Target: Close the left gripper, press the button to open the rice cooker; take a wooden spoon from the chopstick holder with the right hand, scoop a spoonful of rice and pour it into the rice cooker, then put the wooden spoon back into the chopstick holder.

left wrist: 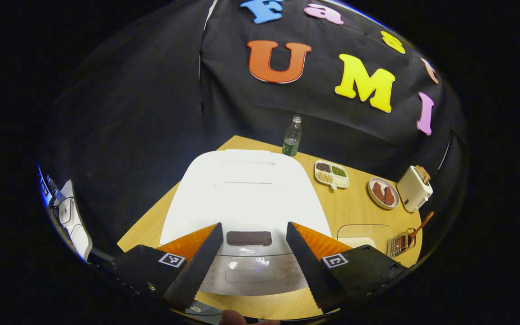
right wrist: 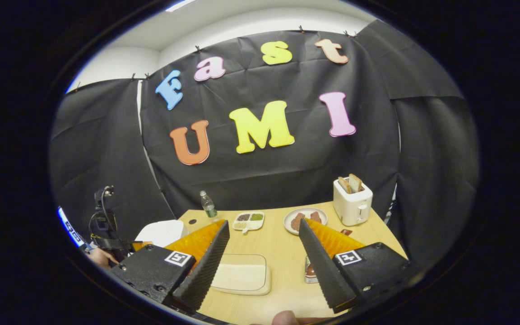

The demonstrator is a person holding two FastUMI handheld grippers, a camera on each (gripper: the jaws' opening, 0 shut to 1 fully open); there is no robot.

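Left gripper [left wrist: 252, 262]: jaws wide apart, nothing between them; we see it poised above the front of the rice cooker [left wrist: 246, 189], pointing down and forward, lid shut; the dark panel [left wrist: 249, 238] on the cooker's front lies in the gap between the fingers, whether touched we cannot tell.

Right gripper [right wrist: 260, 266]: jaws likewise wide, holding nothing; held level over the near edge of the table [right wrist: 287, 253], aimed toward the back wall; the rice container [right wrist: 241, 275] lies just ahead, close by the left finger; the chopstick holder [right wrist: 309, 271] sits partly hidden behind the right finger.

From the left gripper view we note the wooden spoon [left wrist: 422, 224] standing tilted in the chopstick holder, right of the rice container and well apart from the cooker.

Farther back: water bottle [left wrist: 292, 136], divided dish [left wrist: 331, 174], plate [left wrist: 383, 192], toaster [right wrist: 352, 201].
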